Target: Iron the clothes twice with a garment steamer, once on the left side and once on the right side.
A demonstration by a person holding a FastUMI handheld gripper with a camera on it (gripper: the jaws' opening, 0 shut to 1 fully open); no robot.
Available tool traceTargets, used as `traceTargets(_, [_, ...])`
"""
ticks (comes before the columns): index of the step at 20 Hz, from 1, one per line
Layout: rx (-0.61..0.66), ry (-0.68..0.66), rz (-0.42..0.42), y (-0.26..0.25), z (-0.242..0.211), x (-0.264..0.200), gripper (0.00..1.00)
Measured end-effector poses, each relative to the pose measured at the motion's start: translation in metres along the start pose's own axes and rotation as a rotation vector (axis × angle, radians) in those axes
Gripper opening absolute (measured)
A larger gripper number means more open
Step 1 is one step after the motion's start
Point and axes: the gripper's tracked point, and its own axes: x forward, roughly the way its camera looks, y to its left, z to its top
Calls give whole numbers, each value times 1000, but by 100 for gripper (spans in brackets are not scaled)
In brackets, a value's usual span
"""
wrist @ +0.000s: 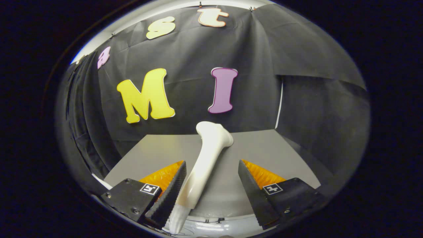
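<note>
Jaws spread around white garment steamer (206,158) on grey counter (264,148), left one touching handle; ironing apparently not begun.

Glossy white steamer (208,155) with a paler, faintly ribbed cuff at its near end, plain matte grey table (264,148), black creased cloth wall (314,109), small black-and-white square markers on the gripper (212,168), whose fingers stand apart.
</note>
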Motion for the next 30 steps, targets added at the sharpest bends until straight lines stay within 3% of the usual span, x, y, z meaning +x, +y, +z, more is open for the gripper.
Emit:
traceTargets(7, [33, 143, 78, 13, -16, 41, 94])
traceTargets(12, [118, 204, 102, 23, -25, 55, 69])
traceTargets(15, [163, 177, 64, 22, -22, 56, 56])
traceTargets(20, [176, 138, 104, 35, -15, 54, 44])
traceTargets(26, [82, 44, 77, 44, 6, 23, 38])
traceTargets(30, [112, -5, 81, 54, 18, -14, 38])
